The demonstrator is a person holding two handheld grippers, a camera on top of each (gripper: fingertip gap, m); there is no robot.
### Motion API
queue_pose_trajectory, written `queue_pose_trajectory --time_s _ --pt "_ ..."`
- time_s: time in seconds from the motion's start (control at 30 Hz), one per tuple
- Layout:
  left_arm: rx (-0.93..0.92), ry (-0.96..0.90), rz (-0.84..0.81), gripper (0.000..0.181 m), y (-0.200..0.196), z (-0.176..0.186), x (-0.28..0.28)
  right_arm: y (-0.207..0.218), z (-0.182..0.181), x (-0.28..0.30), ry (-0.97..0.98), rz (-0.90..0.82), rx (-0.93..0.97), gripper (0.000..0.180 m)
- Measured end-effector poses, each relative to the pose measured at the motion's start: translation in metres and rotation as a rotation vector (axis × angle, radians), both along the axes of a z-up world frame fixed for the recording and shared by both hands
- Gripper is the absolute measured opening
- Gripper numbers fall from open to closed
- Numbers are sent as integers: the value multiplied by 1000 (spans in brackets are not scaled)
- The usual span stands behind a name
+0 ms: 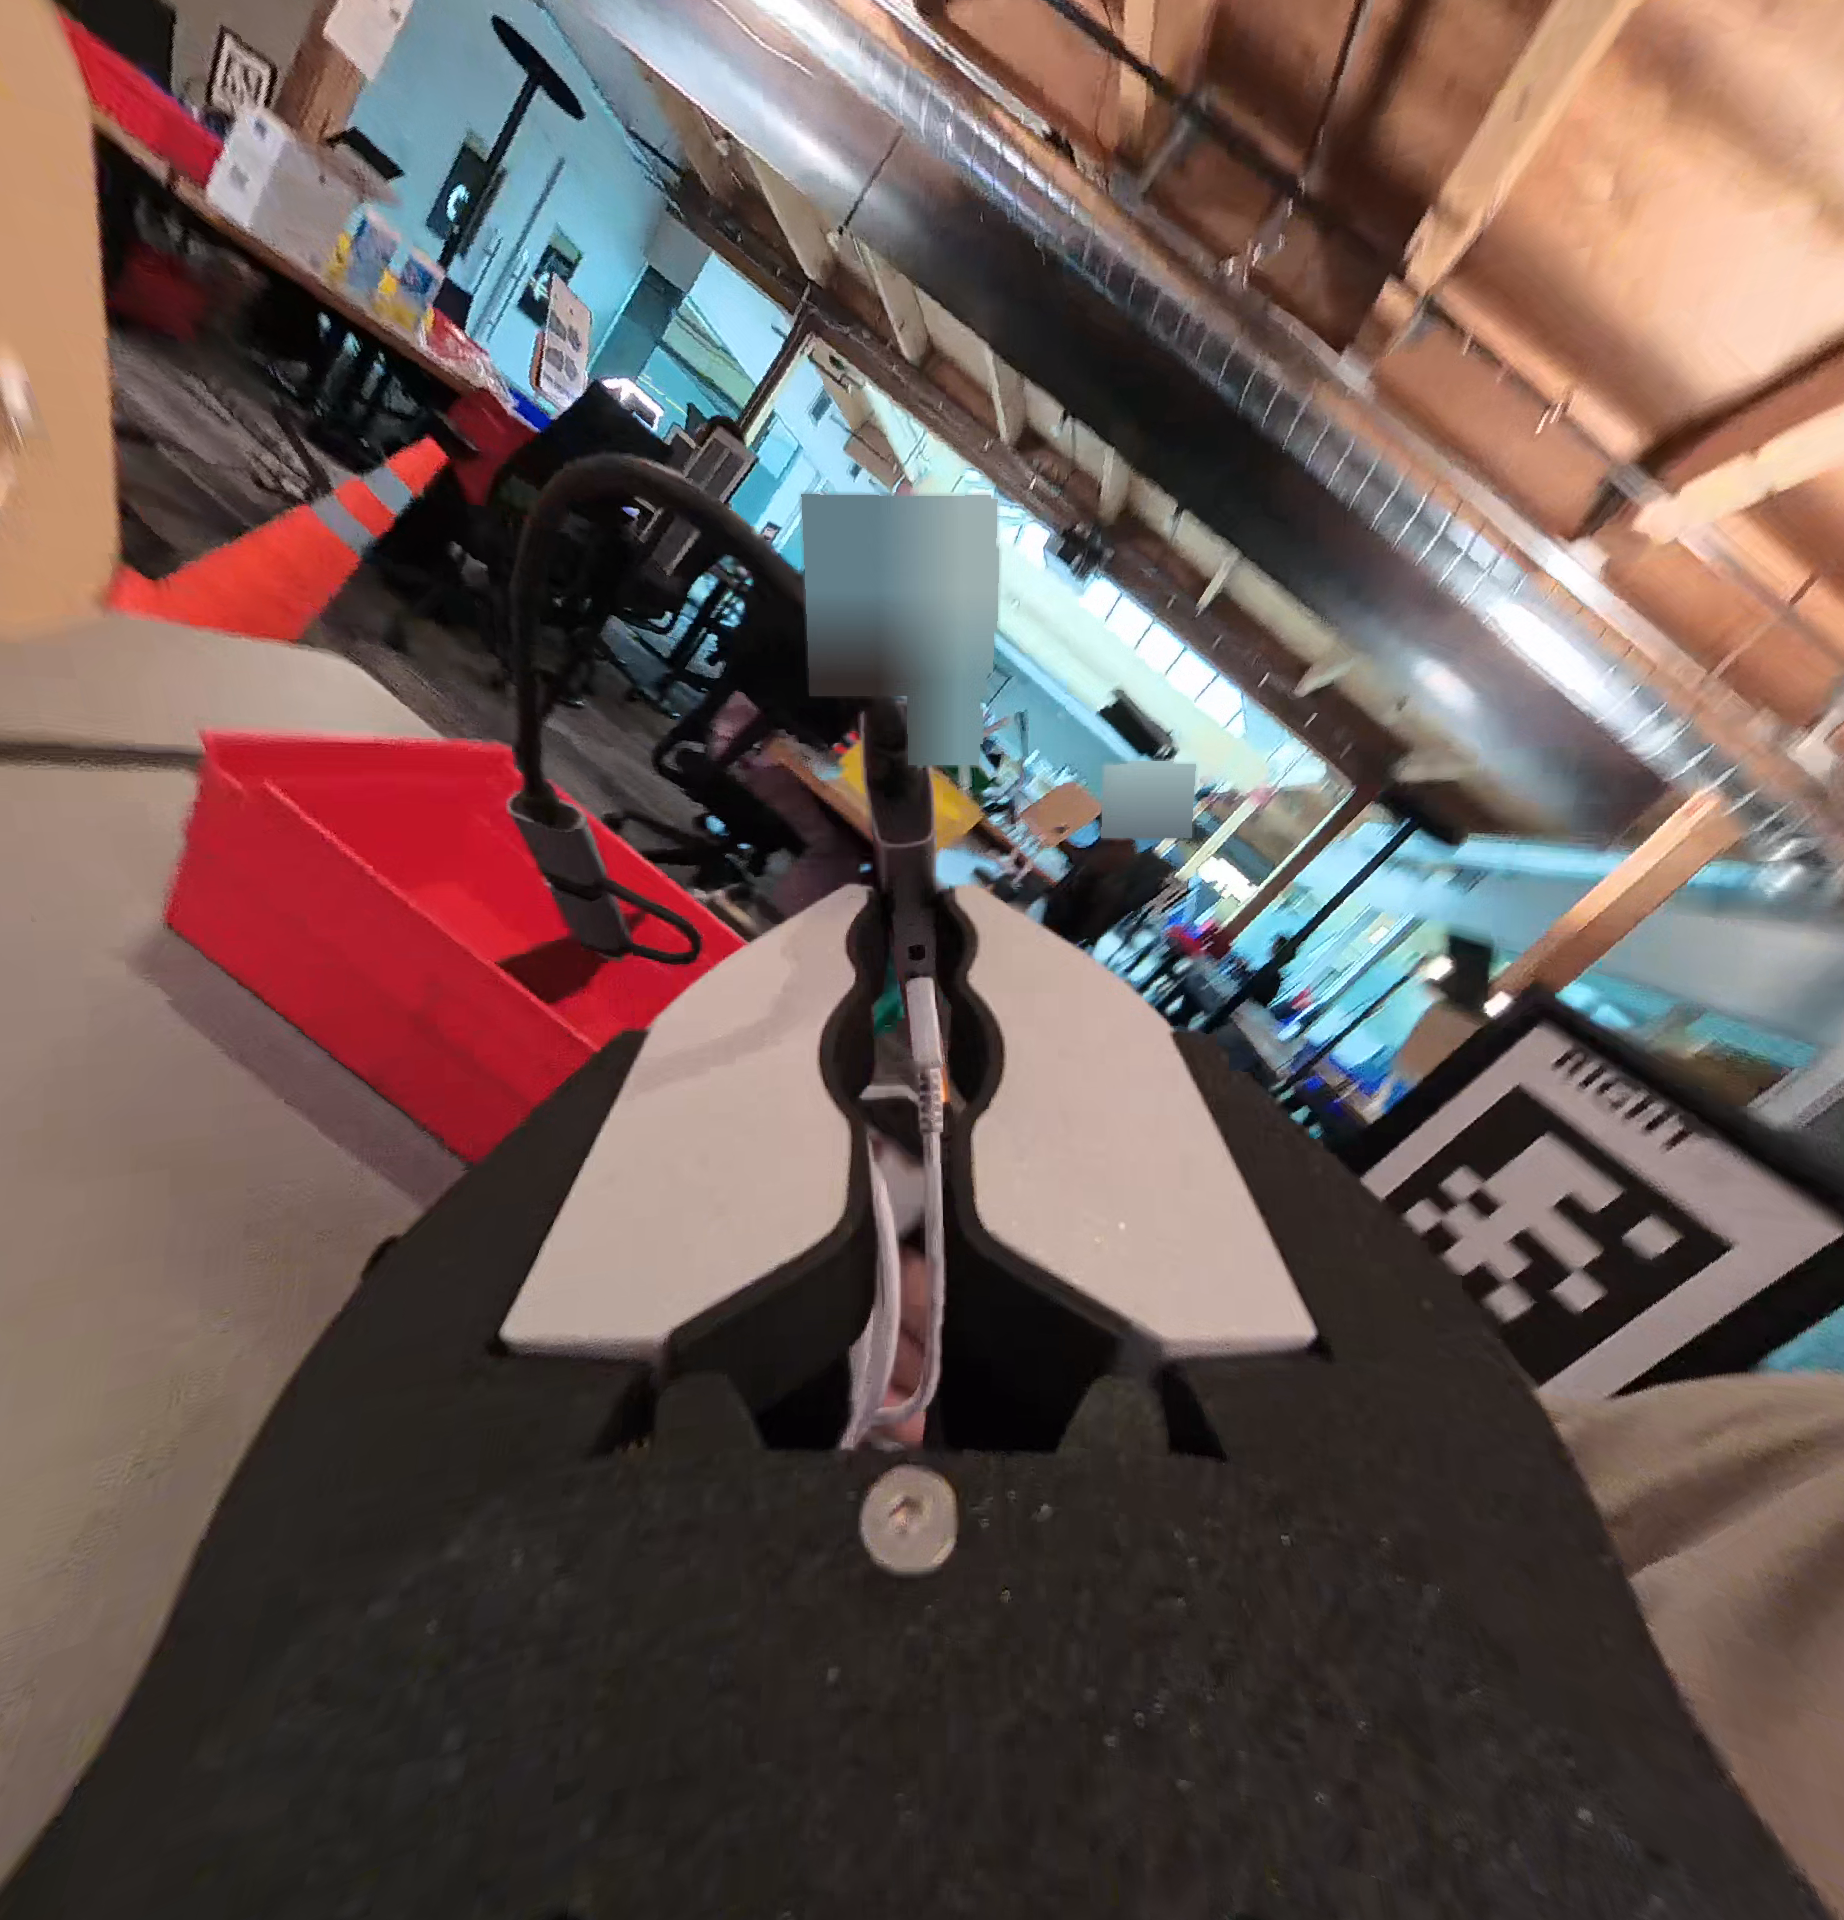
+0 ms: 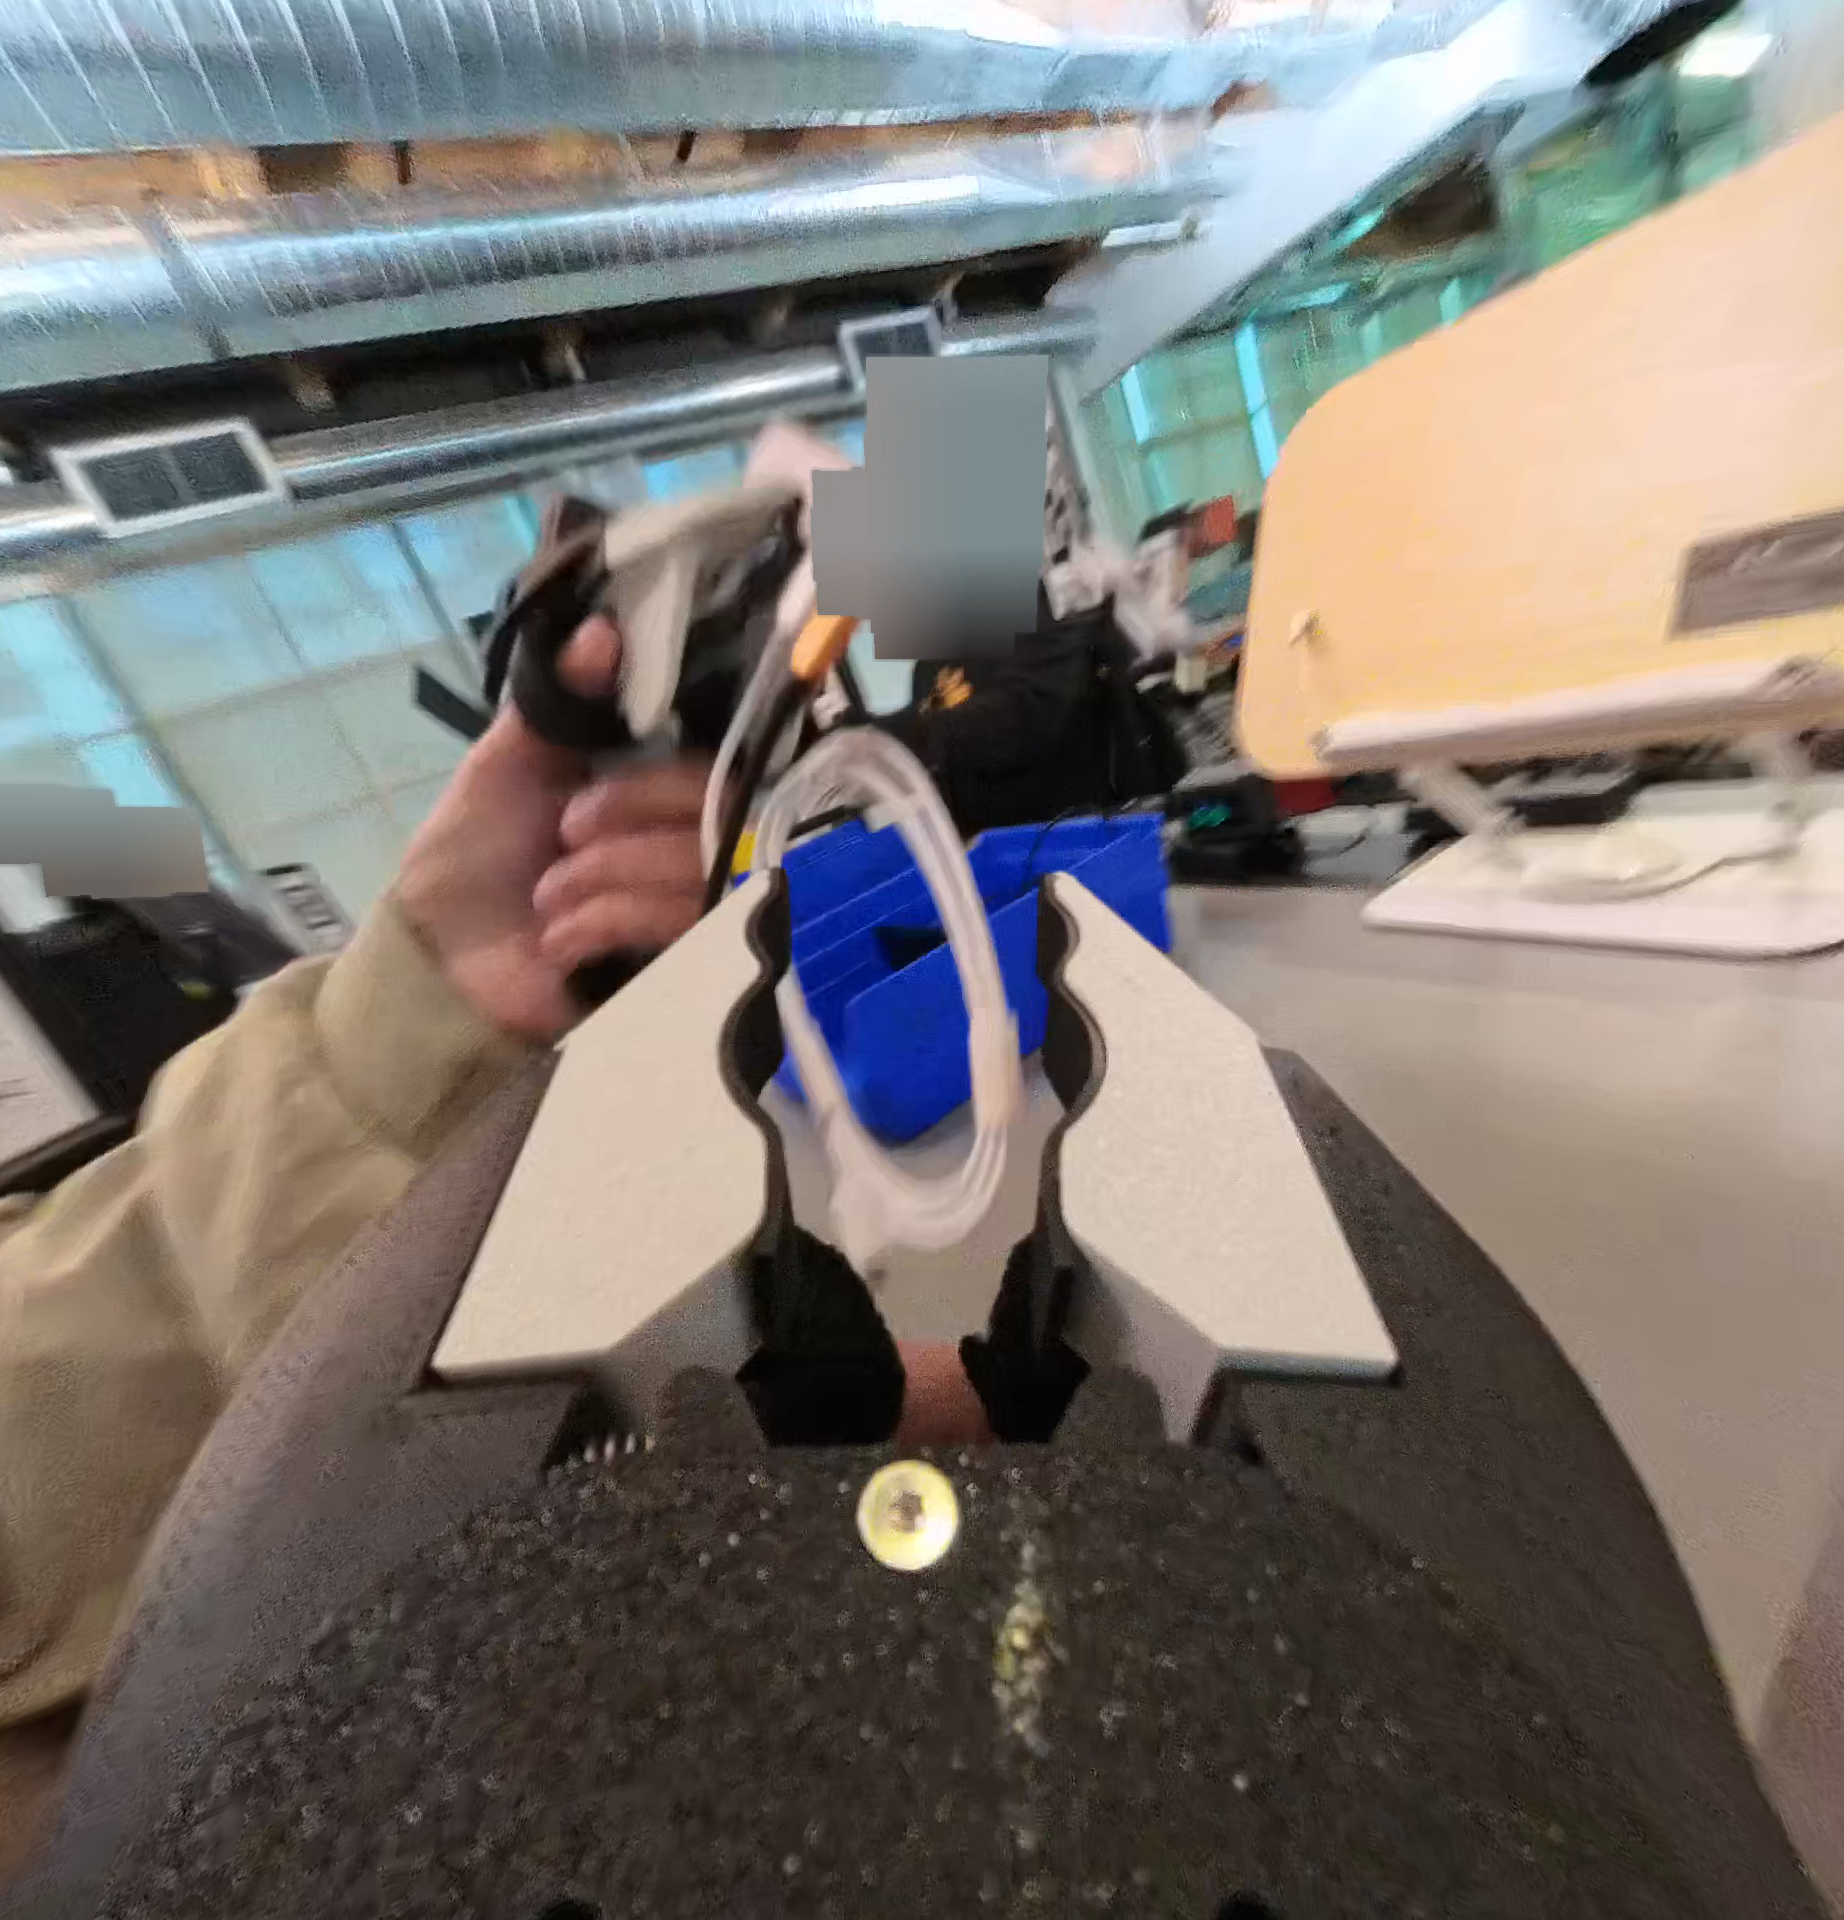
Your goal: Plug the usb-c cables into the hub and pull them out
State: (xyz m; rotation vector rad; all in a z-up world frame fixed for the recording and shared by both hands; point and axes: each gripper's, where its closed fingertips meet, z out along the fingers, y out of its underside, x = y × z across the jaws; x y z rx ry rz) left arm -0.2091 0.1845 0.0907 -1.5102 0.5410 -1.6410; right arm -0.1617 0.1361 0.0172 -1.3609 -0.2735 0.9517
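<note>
In the left wrist view my left gripper (image 1: 907,904) is shut on a thin dark hub (image 1: 902,842), seen edge-on and raised off the table. A white USB-C cable's plug (image 1: 926,1023) sits in the hub's near end, and the cable runs back between the fingers. The hub's own black lead (image 1: 528,623) arcs up and left, ending in a grey plug (image 1: 575,873) over the red bin. In the right wrist view my right gripper (image 2: 910,883) is open. A blurred loop of the white cable (image 2: 991,1049) hangs between its fingers. The left gripper (image 2: 679,613) shows blurred, held by a hand (image 2: 544,862).
A red bin (image 1: 378,894) sits on the grey table (image 1: 118,1143) at left, with an orange cone (image 1: 305,551) beyond. A blue divided bin (image 2: 897,1039) stands behind the right gripper. A white stand (image 2: 1624,883) and a tan board (image 2: 1572,468) are at right. Both views are tilted and blurred. Spacing between my two grippers at the tips: around 10 cm.
</note>
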Motion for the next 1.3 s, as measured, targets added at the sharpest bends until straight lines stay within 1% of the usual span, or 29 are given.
queue_pose_trajectory --time_s 0.03,0.1,0.17,0.27,0.3,0.37,0.4,0.43,0.53,0.67,0.77,0.87,0.9,0.93,1.0,1.03,1.1,1.13,1.23,1.3 --pt "-64 -36 -13 8 0 -10 3 7 5 4 -39 -55 52 47" --pt "-171 -82 -32 8 0 -31 7 18 4 6 -188 -128 160 47" --pt "-224 -78 -49 8 -4 -51 9 22 -11 -3 -307 -95 194 48" --pt "-285 -62 -75 7 -12 -77 9 19 -18 -10 -270 -31 200 47" --pt "-306 -66 -87 7 -15 -84 8 18 -22 -12 -276 -14 199 44" --pt "-344 -66 -89 7 -17 -97 5 15 -37 -21 -349 30 195 39" --pt "-357 -57 -86 8 -17 -105 3 16 -44 -23 -403 36 197 39" --pt "-371 -49 -91 8 -17 -111 2 15 -49 -25 -427 36 203 35" --pt "-410 -49 -93 8 -14 -122 -3 12 -60 -31 -457 73 189 22" --pt "-405 -35 -71 8 -8 -128 -11 11 -77 -33 -541 104 149 38" --pt "-400 -14 -76 8 -10 -135 -10 17 -86 -33 -597 73 136 35" --pt "-379 33 -50 8 -9 -144 -8 21 -97 -37 -664 50 124 25" --pt "-360 56 -42 8 -9 -146 -8 22 -101 -36 -676 49 104 24" --pt "-323 80 -40 8 -9 -147 -8 23 -103 -36 -673 57 84 24" --pt "-189 132 -41 10 -14 -145 -7 21 -103 -35 -625 101 40 23" --pt "-99 168 -40 11 -17 -144 -7 19 -101 -36 -578 144 10 23" --pt "60 238 -39 26 -25 -141 -6 12 -95 -36 -455 242 -66 23" --pt "110 260 -49 32 -29 -140 -4 10 -93 -35 -396 288 -104 23" --pt "162 285 -129 46 -45 -144 2 -10 -87 -41 -252 478 -187 23" --pt "182 228 -228 46 -59 -139 0 -24 -85 -45 -228 574 -201 23"
